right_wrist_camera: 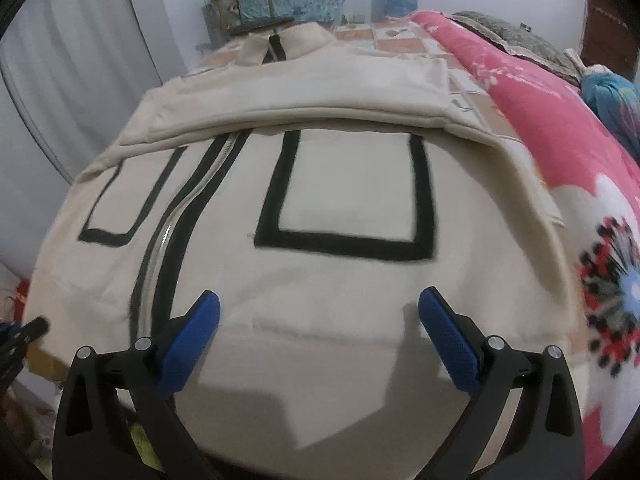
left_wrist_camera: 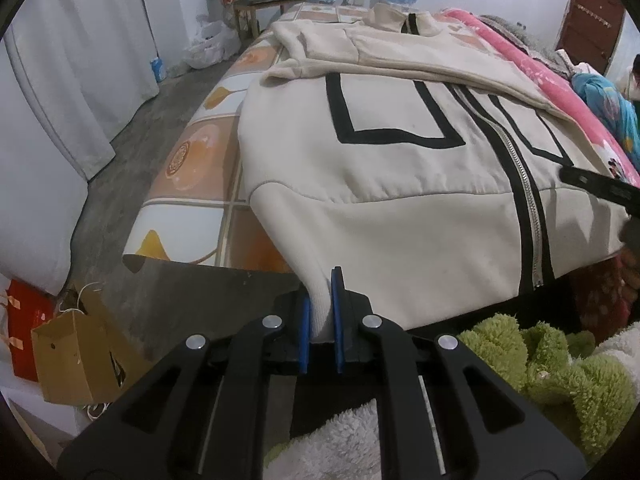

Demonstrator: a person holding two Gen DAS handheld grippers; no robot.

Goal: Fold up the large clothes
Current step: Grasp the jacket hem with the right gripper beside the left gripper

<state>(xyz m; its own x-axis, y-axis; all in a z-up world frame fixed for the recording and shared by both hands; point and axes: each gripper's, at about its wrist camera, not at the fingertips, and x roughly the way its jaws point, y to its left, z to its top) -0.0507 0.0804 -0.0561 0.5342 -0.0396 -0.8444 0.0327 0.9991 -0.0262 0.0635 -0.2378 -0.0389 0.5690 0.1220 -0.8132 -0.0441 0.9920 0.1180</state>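
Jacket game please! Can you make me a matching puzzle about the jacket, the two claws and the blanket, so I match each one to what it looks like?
Things:
1. left claw
2. right claw
3. jacket
4. blanket

Descriptions:
A. pink with flowers
B. cream with black stripes and a zipper
C. open wide above the cloth
D. pinching the jacket's bottom corner

Pairs: 1-D, 2-C, 3-B, 4-A
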